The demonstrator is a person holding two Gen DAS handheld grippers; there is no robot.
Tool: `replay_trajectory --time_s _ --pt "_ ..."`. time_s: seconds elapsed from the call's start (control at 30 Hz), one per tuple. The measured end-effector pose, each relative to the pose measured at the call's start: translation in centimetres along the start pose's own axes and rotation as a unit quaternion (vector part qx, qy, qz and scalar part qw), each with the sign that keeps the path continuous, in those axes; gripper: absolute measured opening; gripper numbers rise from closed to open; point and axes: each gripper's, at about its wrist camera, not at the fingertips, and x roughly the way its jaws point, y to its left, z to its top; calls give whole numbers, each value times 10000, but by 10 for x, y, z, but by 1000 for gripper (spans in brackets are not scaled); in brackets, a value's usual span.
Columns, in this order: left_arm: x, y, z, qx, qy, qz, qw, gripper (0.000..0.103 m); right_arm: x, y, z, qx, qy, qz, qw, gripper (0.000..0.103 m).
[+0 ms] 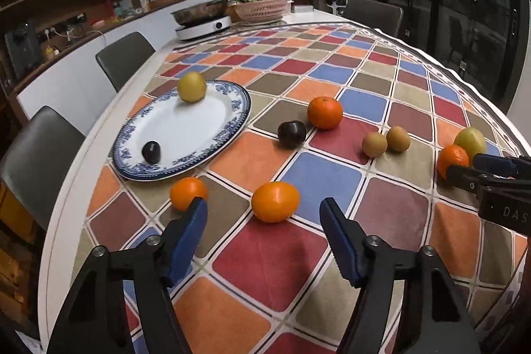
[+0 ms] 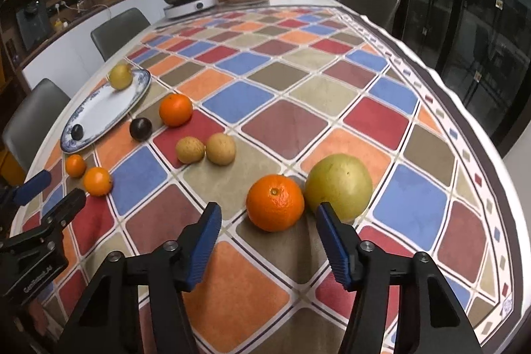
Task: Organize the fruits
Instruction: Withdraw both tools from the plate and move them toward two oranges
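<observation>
Both grippers are hanging over a table draped in a soft, matte tablecloth (image 1: 318, 175) of rounded red, blue, orange and olive squares. The left gripper (image 1: 264, 221) is standing with its ribbed blue pads spread wide, gripping nothing; a smooth, glossy orange (image 1: 275, 201) is sitting on the cloth just beyond the gap, its slightly oval body lying with the long axis across the view. A smaller orange (image 1: 188, 193) is resting just beside the left pad. Behind them a glazed white plate (image 1: 212, 128) with a blue patterned rim is carrying a round yellow fruit (image 1: 191, 87) at its far edge and a small dark plum (image 1: 151, 151) near its front. A second dark plum (image 1: 291, 134) and another orange (image 1: 324, 112) are lying on the cloth close to the plate. The right gripper (image 2: 268, 226) is likewise gaping wide and empty, facing a dimpled-skinned orange (image 2: 275, 203) whose stem scar is pointing upward, touching a large, pale green pomelo-like fruit (image 2: 338, 186). Two rough brown kiwi-like fruits (image 2: 205, 149) are sitting side by side further off.
</observation>
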Motion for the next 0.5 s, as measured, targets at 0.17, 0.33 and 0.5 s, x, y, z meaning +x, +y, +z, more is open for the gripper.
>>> replay_trajectory --time_s 0.17,0.33,0.5 --pt "10 0 1 -13 113 -91 9999 57 9 1 0 -22 170 80 9998 53" --pt "18 -2 2 31 216 -109 9997 50 12 1 2 -25 176 58 9998 53" --pt "26 -2 4 13 315 -130 9994 47 14 1 5 -26 177 33 9998 49"
